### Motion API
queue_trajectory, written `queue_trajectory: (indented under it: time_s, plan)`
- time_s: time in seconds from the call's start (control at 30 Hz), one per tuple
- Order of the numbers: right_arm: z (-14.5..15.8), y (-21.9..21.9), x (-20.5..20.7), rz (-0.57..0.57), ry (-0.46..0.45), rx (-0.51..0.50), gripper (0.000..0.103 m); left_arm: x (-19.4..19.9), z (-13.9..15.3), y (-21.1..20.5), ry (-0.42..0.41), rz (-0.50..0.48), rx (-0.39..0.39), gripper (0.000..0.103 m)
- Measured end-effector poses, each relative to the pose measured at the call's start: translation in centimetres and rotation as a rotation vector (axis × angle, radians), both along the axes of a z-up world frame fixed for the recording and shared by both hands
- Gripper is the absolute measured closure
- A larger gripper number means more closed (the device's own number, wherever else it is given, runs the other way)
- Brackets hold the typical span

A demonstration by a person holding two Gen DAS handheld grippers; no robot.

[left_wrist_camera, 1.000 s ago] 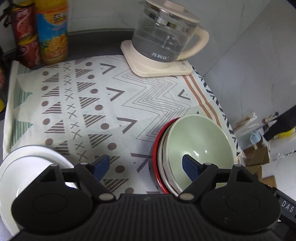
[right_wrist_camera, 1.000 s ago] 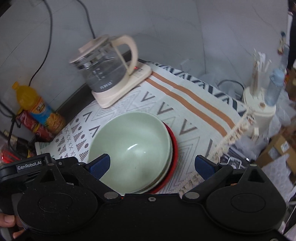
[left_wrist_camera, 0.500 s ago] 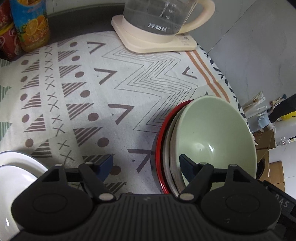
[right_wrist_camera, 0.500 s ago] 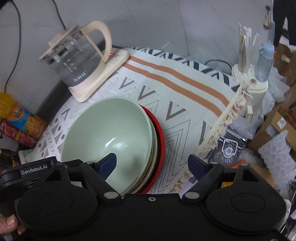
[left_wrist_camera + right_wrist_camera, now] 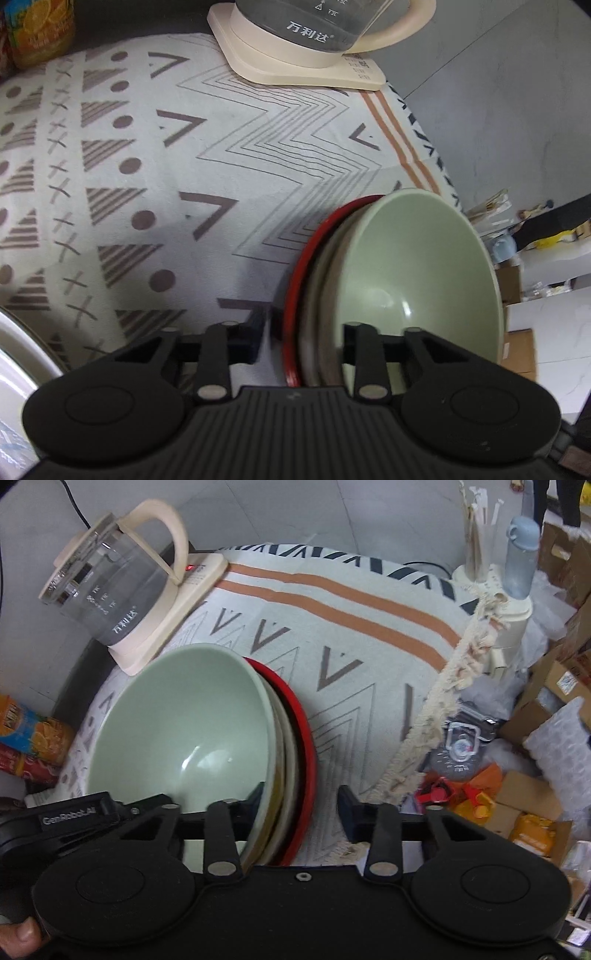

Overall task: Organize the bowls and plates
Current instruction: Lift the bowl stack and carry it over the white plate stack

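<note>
A pale green bowl [image 5: 424,266] [image 5: 184,709] sits on top of a nested stack with cream bowls and a red plate [image 5: 306,258] [image 5: 304,734] beneath it, on the patterned cloth. My left gripper [image 5: 301,338] straddles the stack's left rim. One finger is inside the green bowl and the other is just outside the red rim. Its jaws are closing, with a thin gap still showing. My right gripper [image 5: 301,808] straddles the opposite rim, jaws closing. Its inner finger is against the green bowl's inside and its outer finger stands clear of the red rim.
A glass kettle [image 5: 314,37] [image 5: 110,583] stands on its cream base behind the stack. A juice bottle [image 5: 37,29] and cans stand at the back left. A white plate [image 5: 14,354] lies at the near left. The cloth's fringed edge [image 5: 436,716] drops to a cluttered floor on the right.
Both grippers have come down onto the bowl stack. Their jaws have narrowed from wide apart to close around its rims. The stack has not moved.
</note>
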State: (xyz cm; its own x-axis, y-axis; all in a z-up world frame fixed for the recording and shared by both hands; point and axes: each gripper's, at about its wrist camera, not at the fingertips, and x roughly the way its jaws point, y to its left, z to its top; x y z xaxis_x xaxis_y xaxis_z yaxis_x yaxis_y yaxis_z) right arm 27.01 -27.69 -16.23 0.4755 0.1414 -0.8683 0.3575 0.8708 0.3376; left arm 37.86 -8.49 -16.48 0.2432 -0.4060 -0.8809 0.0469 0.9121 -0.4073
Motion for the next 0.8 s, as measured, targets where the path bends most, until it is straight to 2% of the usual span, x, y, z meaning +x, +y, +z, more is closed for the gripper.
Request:
queue_trajectory:
  time_s: [0.37,0.8]
  plan:
    - [0.5,-0.2,-0.3,0.015,-0.007,-0.008,0.076,-1.5,1.4,0.2,-0.018,0.009,0.013,0.077]
    - [3.5,1.3,-0.4,0.104,-0.073,-0.020,0.076,-3.2,4.9,2.5,-0.082,0.093,0.009,0.077]
